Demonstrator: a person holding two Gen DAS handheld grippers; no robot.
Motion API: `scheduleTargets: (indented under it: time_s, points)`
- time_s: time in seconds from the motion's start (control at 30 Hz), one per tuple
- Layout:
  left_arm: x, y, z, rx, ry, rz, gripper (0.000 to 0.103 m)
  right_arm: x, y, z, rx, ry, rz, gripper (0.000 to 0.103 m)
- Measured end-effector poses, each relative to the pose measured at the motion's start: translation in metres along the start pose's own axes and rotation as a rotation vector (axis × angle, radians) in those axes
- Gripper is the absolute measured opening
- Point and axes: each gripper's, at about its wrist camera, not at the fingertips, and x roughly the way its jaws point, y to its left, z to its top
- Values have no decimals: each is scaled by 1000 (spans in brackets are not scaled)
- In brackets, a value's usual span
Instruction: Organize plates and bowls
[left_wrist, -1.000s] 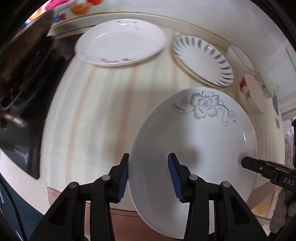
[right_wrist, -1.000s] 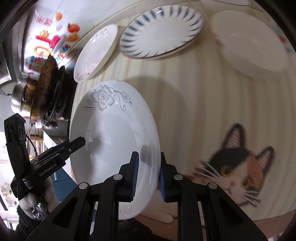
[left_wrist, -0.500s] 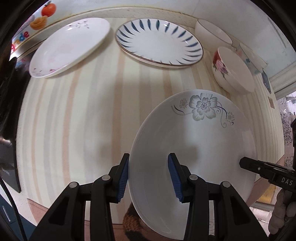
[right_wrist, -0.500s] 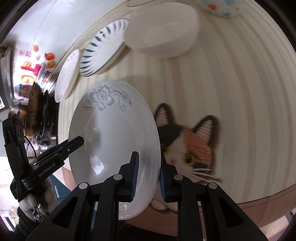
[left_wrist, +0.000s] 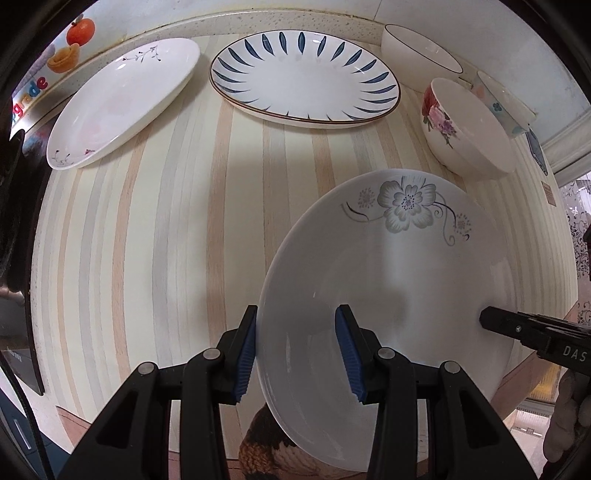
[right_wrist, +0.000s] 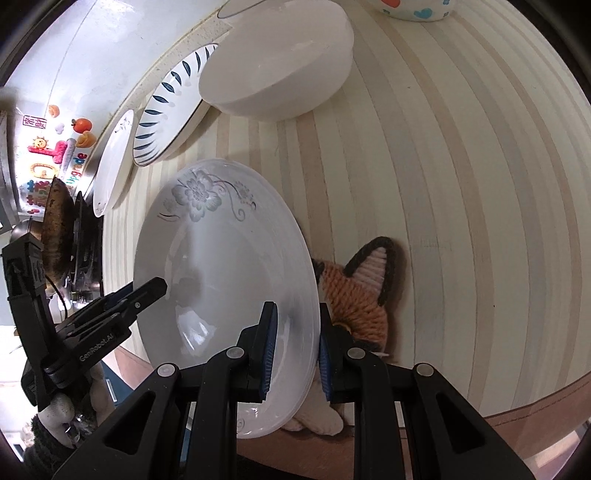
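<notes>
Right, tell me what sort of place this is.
Most likely a home kitchen counter. Plates and bowls such as the blue-leaf plate sit on a striped countertop; a dark wok stands on a stove at its end, and fruit stickers decorate the wall.

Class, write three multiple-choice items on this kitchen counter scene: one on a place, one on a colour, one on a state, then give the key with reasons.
1. Where is the blue-leaf plate?
A. at the counter's back, between the white plate and the bowls
B. in a gripper
C. on the stove

2. The held flower plate's flower is:
A. red
B. grey
C. green

3. The right gripper is:
A. wide open
B. out of view
C. shut on the plate's rim

Key: A, it lies by the wall; B, grey petals; C, both pads pinch the rim.
</notes>
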Motion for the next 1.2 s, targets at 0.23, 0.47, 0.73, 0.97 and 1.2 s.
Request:
scheduleTargets:
  time_s: [0.23, 0.47, 0.73, 0.97, 1.2]
  points:
    - [-2, -2, 2, 11, 4, 6, 35, 6, -3, 0, -1, 25, -12, 22]
    - [-77, 44, 24, -75, -152, 39, 36, -11, -4, 8, -6, 66, 22, 23]
    - [-101, 146, 75, -337, -257, 78, 36, -59, 95, 48, -217, -4, 108, 40]
    - [-60, 213, 97, -528, -216, 149, 36, -8, 226, 151, -439, -72, 140, 42]
    - [-28, 245, 112, -600, -164, 203, 36, 95, 291, 254, -550, -30, 13, 42]
